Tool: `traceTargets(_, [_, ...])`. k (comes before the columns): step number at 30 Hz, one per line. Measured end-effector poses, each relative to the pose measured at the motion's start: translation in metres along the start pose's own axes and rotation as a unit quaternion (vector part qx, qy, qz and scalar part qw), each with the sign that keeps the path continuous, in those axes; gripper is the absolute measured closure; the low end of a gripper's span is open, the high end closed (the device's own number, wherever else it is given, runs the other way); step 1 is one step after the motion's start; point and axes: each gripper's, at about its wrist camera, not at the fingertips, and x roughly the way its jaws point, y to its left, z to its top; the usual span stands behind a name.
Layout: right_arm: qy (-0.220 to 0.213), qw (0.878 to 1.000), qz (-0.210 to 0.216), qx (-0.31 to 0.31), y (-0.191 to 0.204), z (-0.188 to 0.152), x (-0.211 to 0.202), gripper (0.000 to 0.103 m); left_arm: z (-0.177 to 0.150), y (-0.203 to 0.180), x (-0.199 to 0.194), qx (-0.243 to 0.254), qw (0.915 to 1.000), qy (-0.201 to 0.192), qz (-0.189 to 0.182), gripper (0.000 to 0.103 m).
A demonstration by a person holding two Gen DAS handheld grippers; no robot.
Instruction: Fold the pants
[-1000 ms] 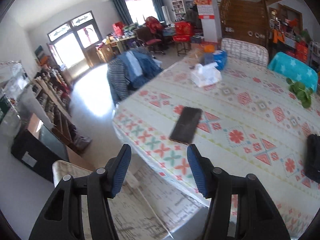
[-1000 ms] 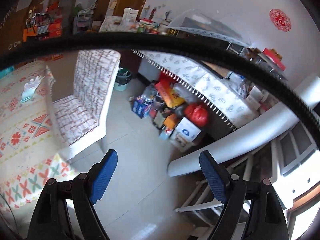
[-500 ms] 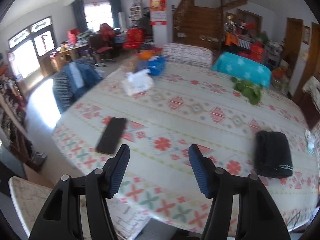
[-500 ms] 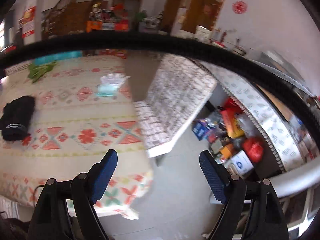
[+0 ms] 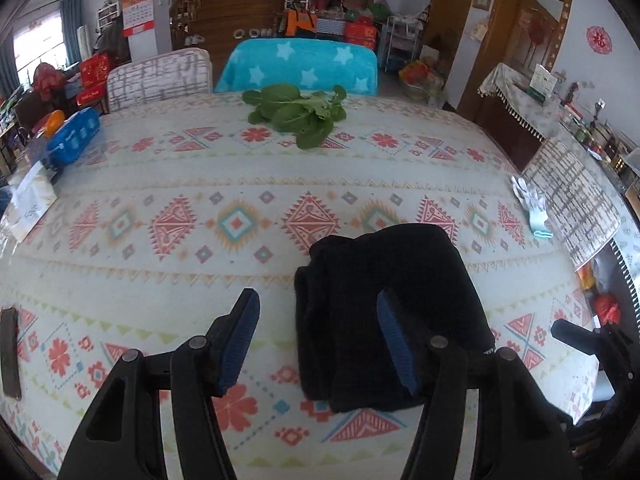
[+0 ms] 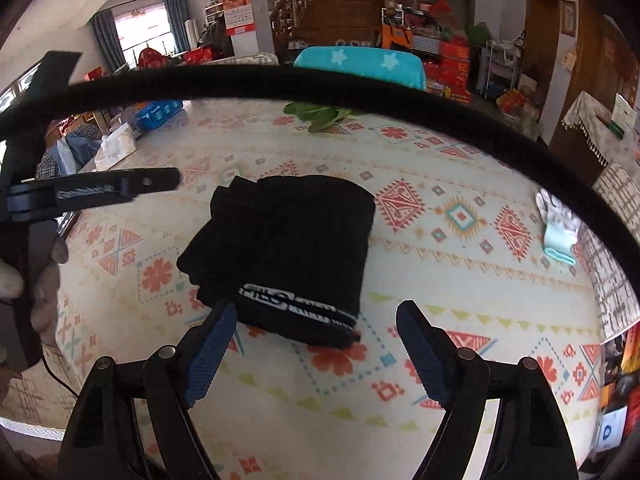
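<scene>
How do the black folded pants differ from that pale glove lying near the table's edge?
The pants are black, while the glove is white with a mint-green cuff. The pants form a thick, layered bundle; the glove lies thin and flat. The pants are much the larger. The pants sit right in front of the open right tongs; the glove lies off to the side by the table's edge. Both rest on the patterned tablecloth, held by nothing.

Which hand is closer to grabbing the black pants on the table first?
Probably the right. The right hand-held gripper is open and lined up with the white-lettered waistband edge of the black pants. The left hand-held gripper, also open and empty, straddles their side edge.
</scene>
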Motion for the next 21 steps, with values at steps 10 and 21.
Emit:
traceTargets(10, [0.060, 0.997, 0.010, 0.044, -0.014, 0.013, 0.065, 0.017, 0.018, -0.005, 0.083, 0.018, 0.9978, 0.058, -0.024, 0.044])
traceTargets(21, [0.077, 0.996, -0.007, 0.054, -0.019, 0.013, 0.093, 0.009, 0.017, -0.004, 0.101, 0.023, 0.9960, 0.078, -0.036, 0.040])
